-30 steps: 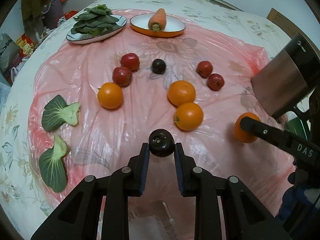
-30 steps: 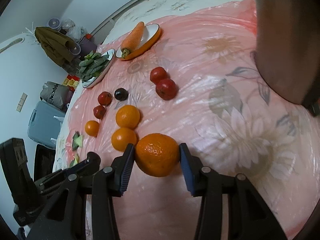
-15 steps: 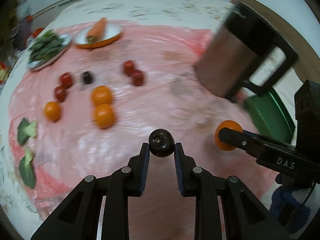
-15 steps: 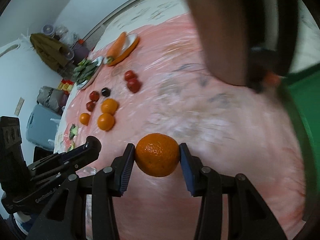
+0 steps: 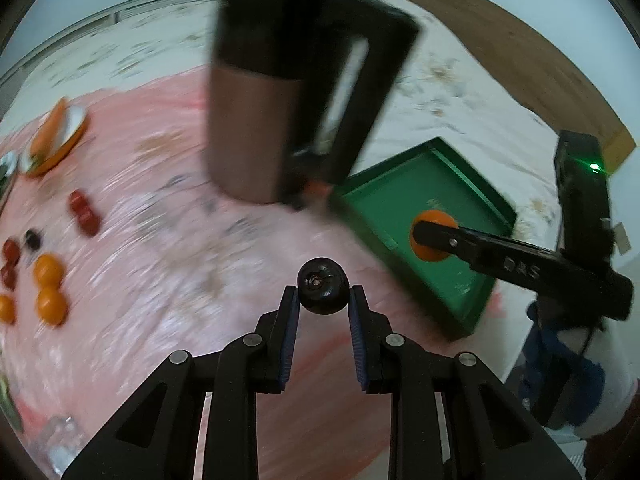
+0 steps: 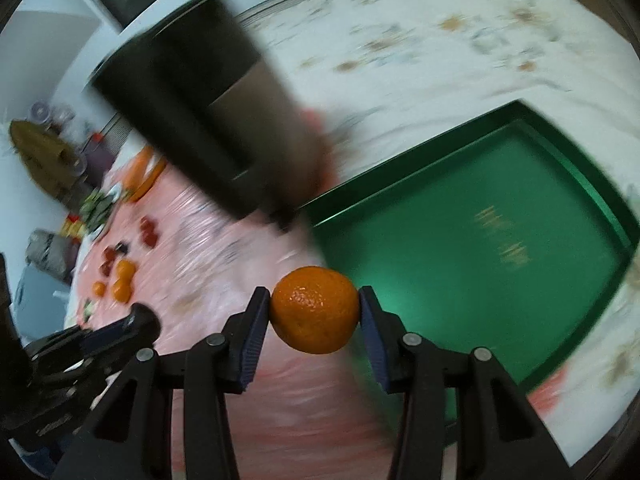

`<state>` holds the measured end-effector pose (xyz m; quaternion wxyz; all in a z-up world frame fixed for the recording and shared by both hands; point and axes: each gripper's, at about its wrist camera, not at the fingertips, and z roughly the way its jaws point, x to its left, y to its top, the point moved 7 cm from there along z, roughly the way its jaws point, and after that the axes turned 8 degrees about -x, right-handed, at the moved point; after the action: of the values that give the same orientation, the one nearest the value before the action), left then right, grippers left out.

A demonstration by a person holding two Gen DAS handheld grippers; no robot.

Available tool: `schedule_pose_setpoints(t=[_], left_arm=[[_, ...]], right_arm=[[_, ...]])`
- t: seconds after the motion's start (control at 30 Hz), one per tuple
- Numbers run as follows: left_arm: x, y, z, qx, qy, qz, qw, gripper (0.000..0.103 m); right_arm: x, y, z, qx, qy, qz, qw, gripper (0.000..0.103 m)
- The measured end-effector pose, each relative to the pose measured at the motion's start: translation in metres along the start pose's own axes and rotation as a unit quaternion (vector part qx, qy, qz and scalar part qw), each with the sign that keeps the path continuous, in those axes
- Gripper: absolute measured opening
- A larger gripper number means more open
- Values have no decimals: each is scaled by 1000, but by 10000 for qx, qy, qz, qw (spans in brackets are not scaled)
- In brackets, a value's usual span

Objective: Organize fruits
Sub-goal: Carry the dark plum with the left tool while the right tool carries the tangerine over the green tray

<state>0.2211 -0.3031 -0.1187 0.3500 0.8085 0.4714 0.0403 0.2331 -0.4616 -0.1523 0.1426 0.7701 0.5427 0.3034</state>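
On pink sheet (image 5: 168, 264) | left gripper (image 5: 322, 300) clamps dark fruit (image 5: 322, 291) | right gripper (image 6: 315, 314) clamps orange (image 6: 315, 309)

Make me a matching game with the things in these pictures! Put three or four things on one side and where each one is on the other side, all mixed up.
Things:
1. round orange citrus fruit
2. small dark purple round fruit
3. tall copper and black kettle
4. flat green tray

Places:
A. standing on the pink plastic sheet
B. pinched in the left tool
C. lying empty on the floral cloth
D. pinched in the right tool

Pairs: 1-D, 2-B, 3-A, 4-C
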Motion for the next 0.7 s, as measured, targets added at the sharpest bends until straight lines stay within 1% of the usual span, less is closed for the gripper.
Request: schedule_pose_setpoints(t=[0.17,0.33,0.53,0.7], left_arm=[[-38,23,29,-67,-249,156,9995,21],[-73,36,66,11,-398,329,9987,21],[-102,32,112,342,-396,519,9973,21],[-111,21,129,496,-345,600,9964,21]], right_arm=[[-56,26,-2,-217,-388,103,9990,56],[-104,37,2,-200,-701,178,9972,56],[-149,35,6,-85,-1109,177,9936,56],[-167,33,9,-23,-1288,136,9916,57]])
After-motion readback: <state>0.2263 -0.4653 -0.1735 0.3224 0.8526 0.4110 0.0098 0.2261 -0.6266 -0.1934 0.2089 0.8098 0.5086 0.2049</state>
